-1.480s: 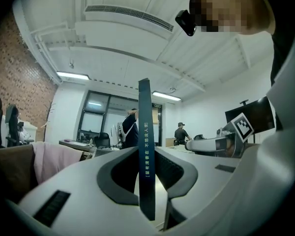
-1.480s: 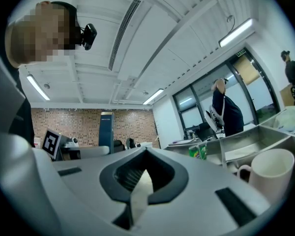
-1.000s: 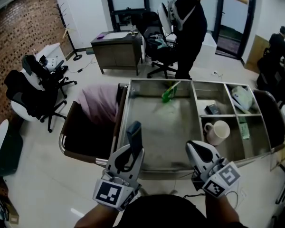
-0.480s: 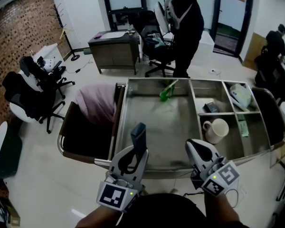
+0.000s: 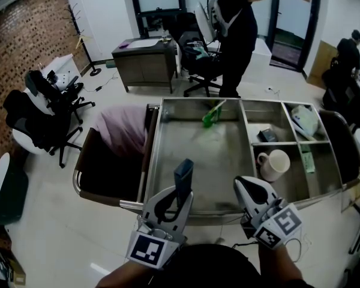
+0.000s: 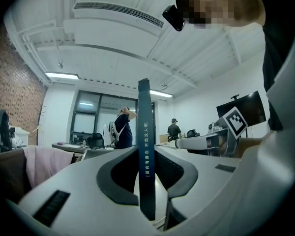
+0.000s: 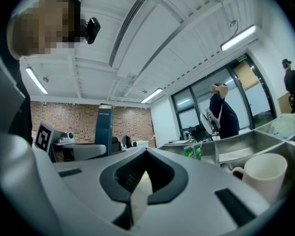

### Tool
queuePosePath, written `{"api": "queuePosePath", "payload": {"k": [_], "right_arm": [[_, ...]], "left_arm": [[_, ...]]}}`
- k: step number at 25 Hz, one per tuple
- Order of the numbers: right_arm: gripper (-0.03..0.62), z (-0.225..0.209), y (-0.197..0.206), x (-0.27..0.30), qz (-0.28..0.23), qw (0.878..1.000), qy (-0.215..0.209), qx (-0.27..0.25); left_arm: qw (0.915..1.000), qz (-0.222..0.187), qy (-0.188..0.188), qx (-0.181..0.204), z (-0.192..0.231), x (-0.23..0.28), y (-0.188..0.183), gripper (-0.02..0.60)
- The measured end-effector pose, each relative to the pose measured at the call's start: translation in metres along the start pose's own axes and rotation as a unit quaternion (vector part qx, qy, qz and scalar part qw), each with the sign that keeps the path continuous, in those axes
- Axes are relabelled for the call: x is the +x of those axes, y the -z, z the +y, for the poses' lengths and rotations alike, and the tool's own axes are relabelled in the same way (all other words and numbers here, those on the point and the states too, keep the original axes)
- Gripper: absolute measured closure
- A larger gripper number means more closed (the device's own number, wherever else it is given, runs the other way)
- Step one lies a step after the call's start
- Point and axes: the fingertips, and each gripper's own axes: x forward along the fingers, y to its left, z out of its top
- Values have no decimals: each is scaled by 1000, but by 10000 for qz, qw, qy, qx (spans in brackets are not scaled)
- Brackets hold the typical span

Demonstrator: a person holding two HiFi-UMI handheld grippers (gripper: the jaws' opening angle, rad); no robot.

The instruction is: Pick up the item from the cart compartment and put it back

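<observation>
A pink cloth (image 5: 123, 131) is draped over the chair just beside the cart (image 5: 158, 149). The left gripper (image 5: 177, 197) is clamped on a thin blue box (image 5: 183, 174), held upright over the near end of the big compartment (a green item (image 5: 211, 117) lies at its far end). The right gripper (image 5: 248, 186) hovers alongside with its jaws together and empty. A mug (image 5: 276, 164) sits in a compartment just beyond it.

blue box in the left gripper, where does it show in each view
Head view: blue box stands upright in the left gripper jaws, low centre.
Left gripper view: blue box dead centre, edge-on between the jaws.
Right gripper view: blue box left of centre.
Shared landmark: standing person in dark clothes.
</observation>
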Motion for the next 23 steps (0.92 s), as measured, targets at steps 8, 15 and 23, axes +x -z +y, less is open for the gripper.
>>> {"api": "queuePosePath", "payload": {"k": [8, 15, 23], "right_arm": [[576, -4, -2, -2, -71, 9999, 49, 51], [576, -4, -2, -2, -43, 10000, 60, 41], [576, -5, -2, -1, -13, 10000, 23, -44]], "left_arm": [[10000, 17, -33, -4, 3, 2, 1, 505], [10000, 16, -31, -12, 3, 1, 2, 505], [10000, -25, -69, 5, 4, 1, -1, 505]]}}
